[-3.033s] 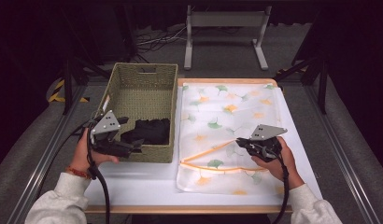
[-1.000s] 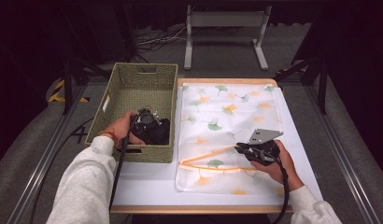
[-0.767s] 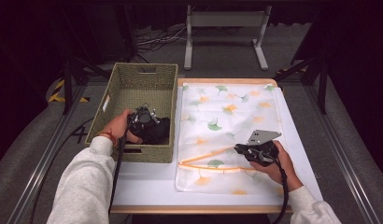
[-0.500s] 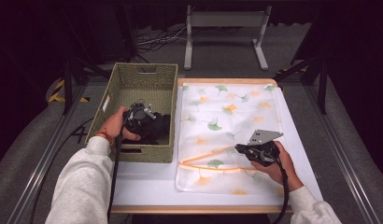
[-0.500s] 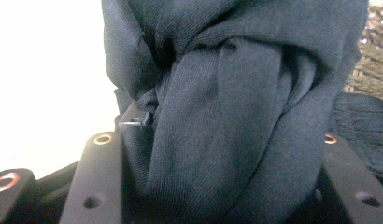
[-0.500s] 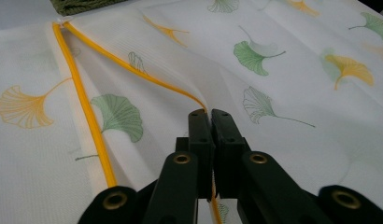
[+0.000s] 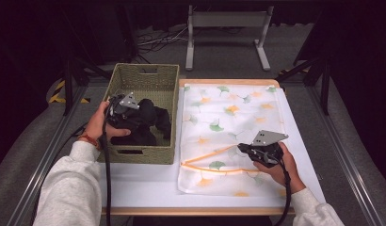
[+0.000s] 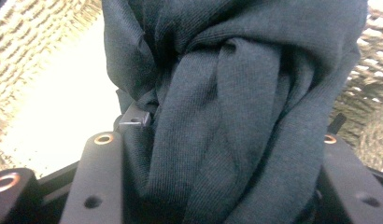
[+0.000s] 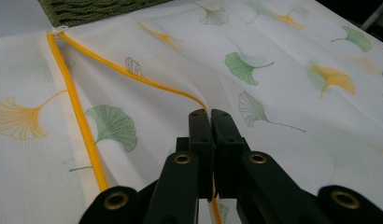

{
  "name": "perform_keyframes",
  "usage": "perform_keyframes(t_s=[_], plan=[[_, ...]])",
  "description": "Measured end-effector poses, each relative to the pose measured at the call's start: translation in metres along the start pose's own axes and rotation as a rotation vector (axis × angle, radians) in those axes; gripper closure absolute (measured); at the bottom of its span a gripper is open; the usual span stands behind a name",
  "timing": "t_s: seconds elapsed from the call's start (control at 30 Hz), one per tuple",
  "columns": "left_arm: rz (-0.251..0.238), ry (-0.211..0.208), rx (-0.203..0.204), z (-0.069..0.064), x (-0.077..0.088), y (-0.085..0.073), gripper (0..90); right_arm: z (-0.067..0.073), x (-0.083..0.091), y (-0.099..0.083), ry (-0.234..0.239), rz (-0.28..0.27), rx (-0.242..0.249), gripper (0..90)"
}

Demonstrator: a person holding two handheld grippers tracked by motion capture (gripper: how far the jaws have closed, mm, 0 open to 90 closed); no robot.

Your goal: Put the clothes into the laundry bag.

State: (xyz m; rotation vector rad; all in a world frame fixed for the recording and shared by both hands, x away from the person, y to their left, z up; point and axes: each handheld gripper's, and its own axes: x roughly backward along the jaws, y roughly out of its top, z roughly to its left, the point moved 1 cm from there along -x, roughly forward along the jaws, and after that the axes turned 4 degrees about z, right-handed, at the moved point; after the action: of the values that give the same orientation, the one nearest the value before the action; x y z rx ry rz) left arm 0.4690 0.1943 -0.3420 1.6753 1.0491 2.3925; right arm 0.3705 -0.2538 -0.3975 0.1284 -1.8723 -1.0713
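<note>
A dark garment [image 7: 153, 123] lies bunched in a woven green basket [image 7: 144, 70] at the table's left. My left gripper [image 7: 138, 114] is inside the basket. In the left gripper view the jaws have just closed on a thick fold of the dark garment [image 8: 236, 93], so my left gripper [image 8: 217, 154] is shut on it. A white mesh bag [image 7: 229, 108] printed with green and orange leaves lies flat at the right. My right gripper [image 7: 242, 149] is shut on the bag's upper layer beside its yellow-edged opening [image 9: 77, 112]. My right gripper's [image 9: 210, 116] jaws meet over the bag [image 9: 283, 93].
The white tabletop [image 7: 144, 183] shows bare in front of the basket, ending in a wooden front edge. A grey metal stand [image 7: 226, 19] and loose cables sit on the floor behind the table. Dark rails run along both sides.
My left hand went into the basket, closed on the dark garment and has risen a little toward the left with it. The right hand and the bag have stayed put.
</note>
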Motion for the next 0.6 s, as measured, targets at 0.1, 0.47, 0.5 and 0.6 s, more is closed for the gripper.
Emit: perform_keyframes(t_s=[0.1, 0.47, 0.5, 0.6], plan=[[-0.017, 0.018, 0.006, -0.001, 0.005, 0.0, 47.7, 0.0, 0.0, 0.0, 0.0, 0.0, -0.001, 88.2], [-0.04, 0.076, 0.041, -0.001, 0.022, 0.014, 48.2, 0.0, 0.0, -0.001, 0.001, 0.0, -0.004, 87.9], [-0.044, 0.079, 0.035, -0.002, 0.026, 0.016, 48.3, 0.0, 0.0, -0.001, 0.001, -0.001, -0.004, 87.9], [-0.053, 0.093, 0.024, -0.004, 0.034, 0.02, 48.7, 0.0, 0.0, 0.0, 0.001, -0.001, -0.002, 87.9]])
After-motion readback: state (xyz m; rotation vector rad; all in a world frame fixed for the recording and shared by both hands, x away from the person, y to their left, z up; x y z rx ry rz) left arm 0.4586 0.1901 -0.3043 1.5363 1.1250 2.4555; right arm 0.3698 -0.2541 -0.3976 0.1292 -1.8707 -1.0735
